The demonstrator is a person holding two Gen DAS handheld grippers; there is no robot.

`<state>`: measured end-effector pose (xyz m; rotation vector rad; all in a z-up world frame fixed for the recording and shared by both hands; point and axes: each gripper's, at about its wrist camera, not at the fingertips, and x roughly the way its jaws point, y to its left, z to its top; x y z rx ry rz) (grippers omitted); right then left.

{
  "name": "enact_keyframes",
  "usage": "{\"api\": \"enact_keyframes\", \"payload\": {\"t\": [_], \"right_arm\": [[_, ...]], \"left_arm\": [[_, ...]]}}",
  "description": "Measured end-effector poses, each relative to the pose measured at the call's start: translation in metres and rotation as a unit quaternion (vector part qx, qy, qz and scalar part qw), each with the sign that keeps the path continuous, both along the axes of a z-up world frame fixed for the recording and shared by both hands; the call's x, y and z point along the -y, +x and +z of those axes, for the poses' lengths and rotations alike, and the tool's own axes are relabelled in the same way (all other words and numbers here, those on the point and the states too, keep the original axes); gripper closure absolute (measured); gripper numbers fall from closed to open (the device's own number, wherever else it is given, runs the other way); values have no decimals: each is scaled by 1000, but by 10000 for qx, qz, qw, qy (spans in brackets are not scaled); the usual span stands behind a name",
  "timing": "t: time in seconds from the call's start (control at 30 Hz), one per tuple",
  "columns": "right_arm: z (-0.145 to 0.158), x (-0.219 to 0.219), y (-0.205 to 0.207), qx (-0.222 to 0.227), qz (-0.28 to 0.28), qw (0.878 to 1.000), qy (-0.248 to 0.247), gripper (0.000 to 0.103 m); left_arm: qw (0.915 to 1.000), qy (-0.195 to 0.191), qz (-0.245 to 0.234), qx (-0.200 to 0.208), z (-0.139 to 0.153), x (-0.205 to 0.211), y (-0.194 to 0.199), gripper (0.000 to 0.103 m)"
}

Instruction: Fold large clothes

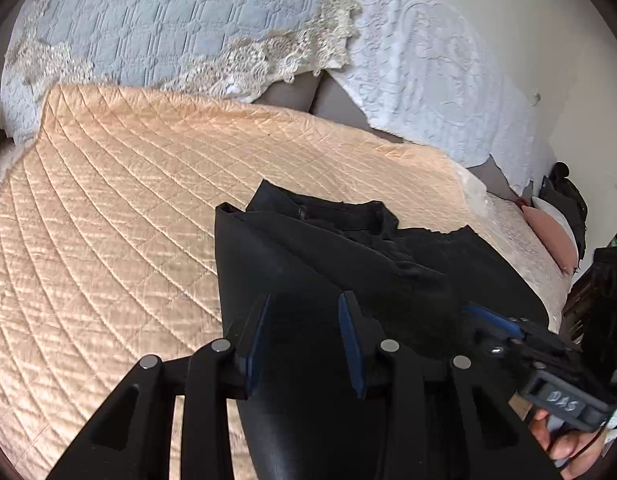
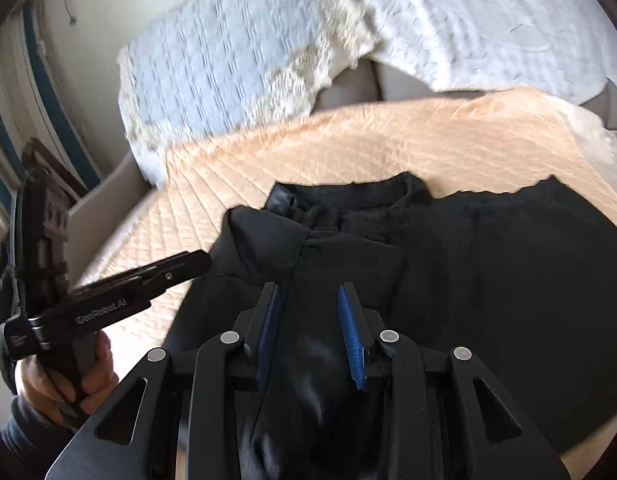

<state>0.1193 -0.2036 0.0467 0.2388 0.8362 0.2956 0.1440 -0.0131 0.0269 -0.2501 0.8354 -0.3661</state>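
A black garment [image 1: 348, 248] lies crumpled on a peach quilted bedspread [image 1: 108, 220], its collar end farthest from me. My left gripper [image 1: 304, 296] is over the garment's near left edge, and black cloth runs up between its blue pads [image 1: 254, 344], pinched there. In the right wrist view the same garment [image 2: 488, 260] spreads to the right. My right gripper [image 2: 308, 287] has a shiny fold of it caught between its pads [image 2: 350, 340]. Each gripper shows in the other's view: the right one [image 1: 492, 320] beside the left, the left one [image 2: 188, 264] lower left.
A blue-grey quilted pillow with lace trim [image 1: 148, 20] and a white textured cover [image 1: 428, 60] lie at the bed's far side. A pink cushion [image 1: 548, 232] and dark furniture [image 1: 604, 292] stand at the right. A hand [image 2: 68, 380] holds the left gripper's handle.
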Motion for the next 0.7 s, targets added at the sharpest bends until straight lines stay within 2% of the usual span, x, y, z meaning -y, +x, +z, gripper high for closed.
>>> {"api": "enact_keyframes", "payload": {"t": [0.07, 0.13, 0.23, 0.37, 0.43, 0.5, 0.63, 0.7], "right_arm": [[-21, 2, 19, -342, -99, 9993, -93, 88], [-40, 11, 28, -494, -232, 9985, -98, 90], [-48, 21, 28, -541, -313, 9980, 111, 90], [-47, 14, 30, -505, -250, 9982, -221, 90], [-45, 20, 32, -596, -249, 9979, -58, 89], [-36, 26, 28, -628, -300, 9976, 61, 89], [-5, 25, -17, -130, -117, 9998, 124, 87], [-2, 19, -39, -48, 61, 9999, 95, 87]], "left_arm": [[9999, -25, -26, -136, -9, 4, 9, 68], [9996, -19, -91, -259, -18, 10, 14, 68], [9993, 60, -127, -348, -28, 17, 19, 68], [9988, 286, -187, -356, -29, 23, 20, 67], [9984, 439, -193, -285, -22, 24, 14, 67], [9989, 418, -184, -128, -11, 22, -2, 68], [9987, 314, -338, 197, 3, 21, -52, 67], [9985, 267, -421, 217, 1, 23, -72, 67]]}}
